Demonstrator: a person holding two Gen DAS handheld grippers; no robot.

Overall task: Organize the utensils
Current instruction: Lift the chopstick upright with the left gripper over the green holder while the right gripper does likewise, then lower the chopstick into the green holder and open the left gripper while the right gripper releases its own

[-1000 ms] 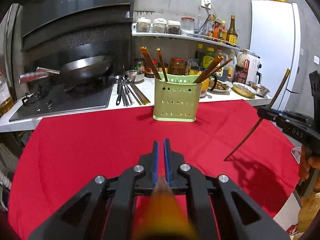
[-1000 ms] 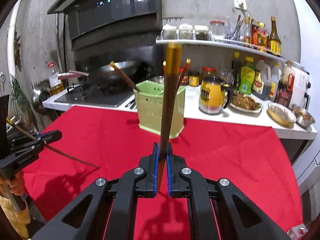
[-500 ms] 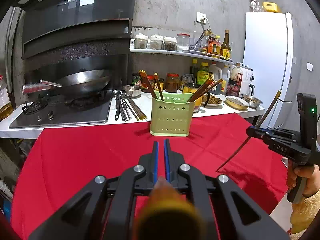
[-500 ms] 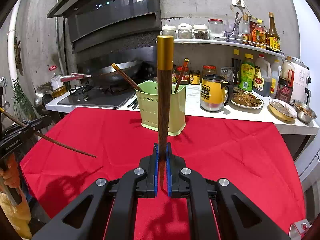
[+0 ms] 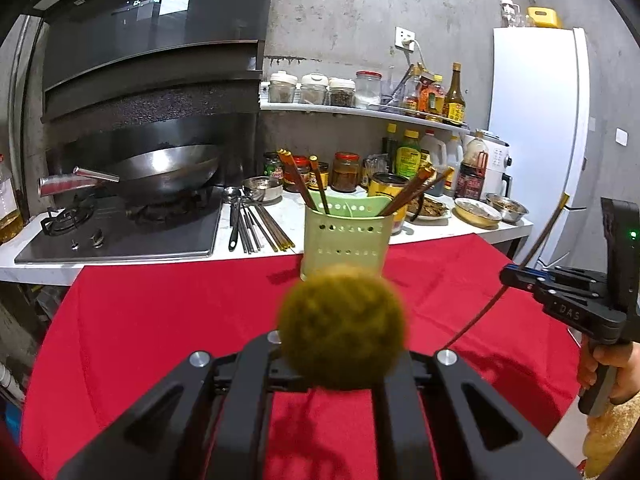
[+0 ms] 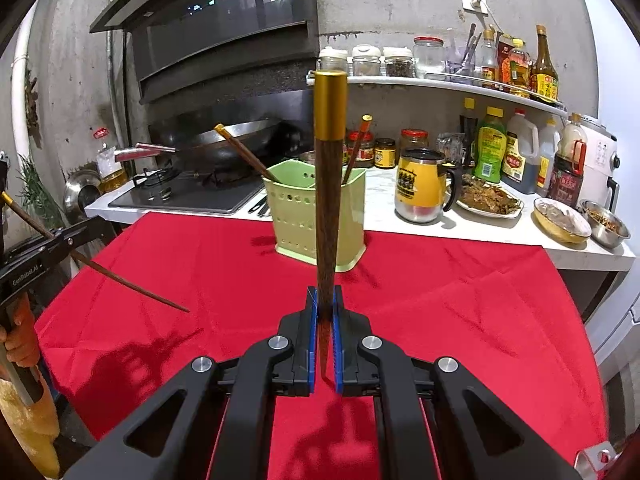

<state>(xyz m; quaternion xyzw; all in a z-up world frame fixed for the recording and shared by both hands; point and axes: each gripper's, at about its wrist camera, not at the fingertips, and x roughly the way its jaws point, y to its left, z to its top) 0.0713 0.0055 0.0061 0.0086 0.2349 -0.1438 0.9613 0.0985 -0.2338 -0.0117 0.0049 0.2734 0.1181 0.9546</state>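
A pale green utensil holder [image 5: 344, 240] [image 6: 296, 216] stands at the far edge of the red tablecloth [image 5: 160, 320], with several brown chopsticks leaning in it. My right gripper [image 6: 325, 300] is shut on a gold-capped wooden chopstick [image 6: 328, 200] that stands upright in front of the holder. The left wrist view shows that right gripper [image 5: 508, 274] at the right edge. My left gripper [image 6: 86, 232] is shut on a second chopstick [image 6: 128, 284], tip slanting down over the cloth. In the left wrist view that second chopstick's blurred gold end [image 5: 342, 326] hides my fingertips.
Behind the table runs a white counter [image 6: 500, 232] with a gas stove and wok [image 5: 168, 172], loose metal utensils [image 5: 248, 228], a yellow mug [image 6: 420, 188], bowls and sauce bottles. A white fridge [image 5: 540, 128] stands at the right. A hand [image 5: 604, 368] holds the right gripper's handle.
The left gripper has risen a little and its chopstick's gold end now looms larger, covering the fingertips. The right gripper's chopstick has gone from slightly tilted to upright.
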